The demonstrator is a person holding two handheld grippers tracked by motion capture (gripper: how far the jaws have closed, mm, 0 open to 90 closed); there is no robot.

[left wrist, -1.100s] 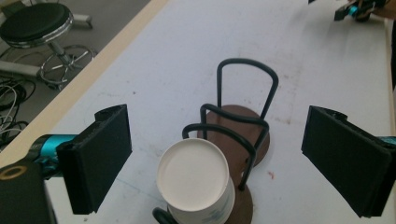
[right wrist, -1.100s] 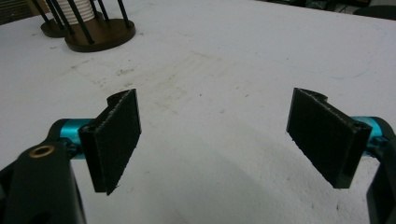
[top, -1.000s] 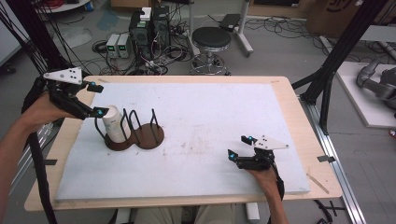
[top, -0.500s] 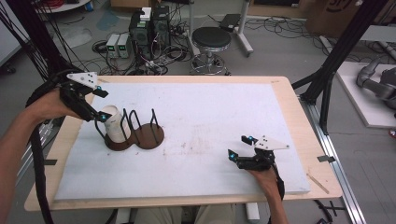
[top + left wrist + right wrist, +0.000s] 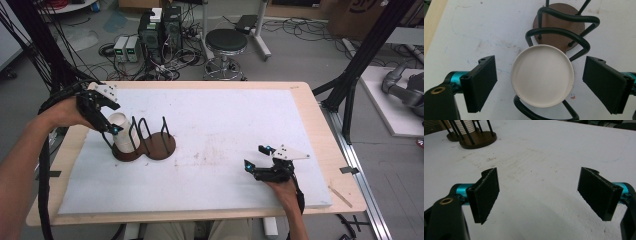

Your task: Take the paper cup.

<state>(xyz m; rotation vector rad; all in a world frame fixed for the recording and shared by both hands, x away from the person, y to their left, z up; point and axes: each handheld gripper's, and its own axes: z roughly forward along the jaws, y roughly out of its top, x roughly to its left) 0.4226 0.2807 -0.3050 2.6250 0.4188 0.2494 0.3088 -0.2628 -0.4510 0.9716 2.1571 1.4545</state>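
A white cup (image 5: 123, 134) stands upside down in the left bay of a black wire rack (image 5: 156, 136) with two round brown bases. From the left, my left gripper (image 5: 111, 131) reaches down over the cup. In the left gripper view the cup's round end (image 5: 542, 75) lies between the two pads (image 5: 482, 83), with a gap on each side. These jaws have just been closing around the cup and do not touch it. My right gripper (image 5: 254, 157) rests open near the table's front right, nothing between its pads (image 5: 486, 195). The rack (image 5: 477, 138) shows far off at its upper left.
A white mat (image 5: 225, 115) covers the wooden table (image 5: 300, 90). Beyond the far edge stand a black stool (image 5: 226, 42), computer boxes (image 5: 160, 25) and cables on the floor. Black frame posts (image 5: 360, 55) rise at the right.
My left gripper has moved right and down, from beside the cup to over it, and its jaws have narrowed. The right gripper has stayed in place.
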